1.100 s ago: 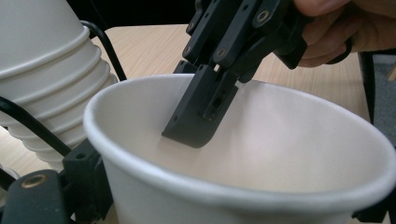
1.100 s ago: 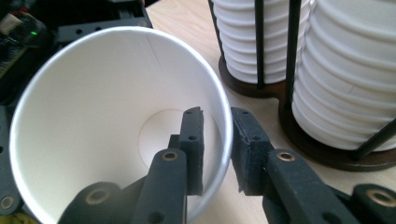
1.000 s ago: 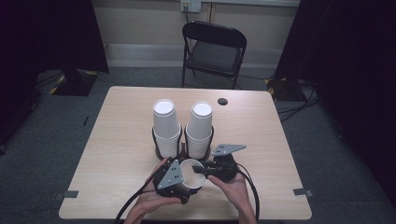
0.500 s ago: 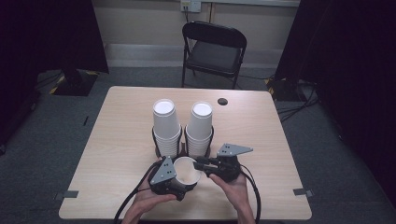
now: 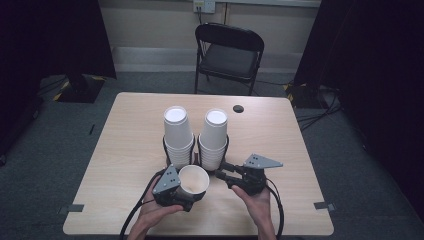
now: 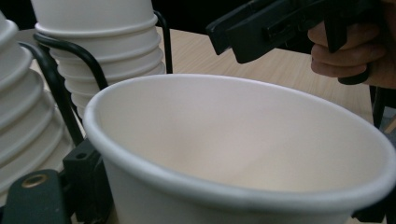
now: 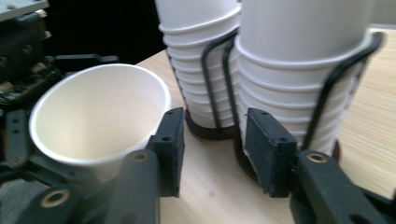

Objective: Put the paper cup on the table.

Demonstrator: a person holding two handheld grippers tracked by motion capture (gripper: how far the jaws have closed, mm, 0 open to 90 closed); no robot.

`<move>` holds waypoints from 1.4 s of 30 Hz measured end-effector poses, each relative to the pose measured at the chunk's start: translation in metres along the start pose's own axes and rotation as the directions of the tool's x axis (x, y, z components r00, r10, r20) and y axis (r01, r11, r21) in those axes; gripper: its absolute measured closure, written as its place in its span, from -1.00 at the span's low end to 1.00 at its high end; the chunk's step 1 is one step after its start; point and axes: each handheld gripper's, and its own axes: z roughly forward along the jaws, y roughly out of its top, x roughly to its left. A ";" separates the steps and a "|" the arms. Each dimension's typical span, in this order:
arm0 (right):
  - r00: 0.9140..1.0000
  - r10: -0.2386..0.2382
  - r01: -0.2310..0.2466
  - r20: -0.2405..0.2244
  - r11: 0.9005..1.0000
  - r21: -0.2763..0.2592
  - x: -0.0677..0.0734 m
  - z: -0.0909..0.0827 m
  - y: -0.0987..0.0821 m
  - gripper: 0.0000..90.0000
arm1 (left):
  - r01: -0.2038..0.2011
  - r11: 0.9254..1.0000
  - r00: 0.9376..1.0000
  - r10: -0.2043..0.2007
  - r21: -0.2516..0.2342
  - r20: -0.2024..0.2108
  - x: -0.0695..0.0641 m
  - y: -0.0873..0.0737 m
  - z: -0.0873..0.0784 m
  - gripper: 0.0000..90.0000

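Now the left gripper [image 5: 192, 196] clamps the cup [image 5: 193, 180]; light, thin, crushable, best held gently by its wall; right gripper [image 5: 221, 170], jaws just opening, stands apart, empty.

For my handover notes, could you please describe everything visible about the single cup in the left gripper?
The cup is plain white, seemingly paper, with a rolled rim and an empty, clean inside. It is tilted, its mouth facing up and toward the right gripper. The left gripper holds it by its lower part, just in front of the two cup stacks. The right gripper's jaws, just opening, stand clear of it.
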 end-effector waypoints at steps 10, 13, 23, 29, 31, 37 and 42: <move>0.996 0.030 -0.026 0.083 0.999 -0.046 -0.009 -0.010 -0.011 -0.02 | 0.052 0.997 0.998 -0.053 -0.049 -0.034 0.009 0.002 -0.020 -0.76; 0.993 0.032 -0.025 0.113 0.998 -0.064 -0.010 -0.014 -0.013 -0.09 | 0.061 0.997 0.997 -0.064 -0.052 -0.051 0.011 0.001 -0.026 -0.76; 0.978 0.062 -0.042 0.198 0.993 -0.108 -0.015 -0.019 -0.028 -0.31 | 0.095 0.992 0.989 -0.103 -0.082 -0.107 0.023 -0.004 -0.049 -0.76; 0.969 0.085 -0.059 0.233 0.991 -0.117 -0.017 -0.021 -0.035 -0.46 | 0.123 0.986 0.980 -0.139 -0.111 -0.142 0.034 -0.008 -0.062 -0.76; 0.964 0.088 -0.059 0.253 0.991 -0.121 -0.018 -0.023 -0.038 -0.53 | 0.128 0.985 0.977 -0.146 -0.117 -0.157 0.037 -0.009 -0.066 -0.76; 0.951 0.108 -0.068 0.289 0.987 -0.143 -0.022 -0.027 -0.046 -0.63 | 0.139 0.982 0.962 -0.165 -0.130 -0.219 0.049 -0.010 -0.075 -0.76; 0.949 0.110 -0.070 0.297 0.987 -0.143 -0.024 -0.027 -0.053 -0.69 | 0.154 0.978 0.946 -0.187 -0.141 -0.264 0.057 -0.008 -0.081 -0.76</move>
